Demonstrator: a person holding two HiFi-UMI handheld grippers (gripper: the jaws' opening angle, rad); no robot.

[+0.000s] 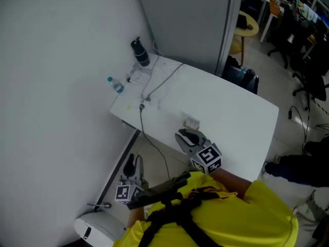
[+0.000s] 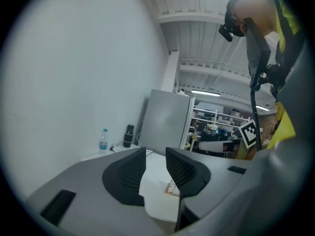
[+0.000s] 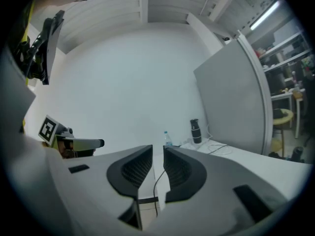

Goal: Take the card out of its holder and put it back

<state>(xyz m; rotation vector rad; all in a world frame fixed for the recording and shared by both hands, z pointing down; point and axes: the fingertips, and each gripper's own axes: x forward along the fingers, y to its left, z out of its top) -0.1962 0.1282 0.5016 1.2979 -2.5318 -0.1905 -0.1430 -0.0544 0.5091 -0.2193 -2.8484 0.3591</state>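
Note:
A small clear card holder (image 1: 191, 122) stands near the middle of the white table (image 1: 231, 117); I cannot make out the card in it. My right gripper (image 1: 182, 136) hovers just short of the holder, on its near side. Its jaws stand a narrow slit apart with nothing between them (image 3: 157, 154). My left gripper (image 1: 132, 162) hangs off the table's left edge, low over the floor. Its jaws are open and empty (image 2: 155, 161), and the holder (image 2: 172, 187) shows through the gap, far off.
A water bottle (image 1: 116, 85) and a black flask (image 1: 140, 52) stand at the table's far left corner. A cable (image 1: 154, 89) runs from there over the left edge. A grey partition (image 1: 185, 19) rises behind the table. Office chairs (image 1: 308, 71) stand to the right.

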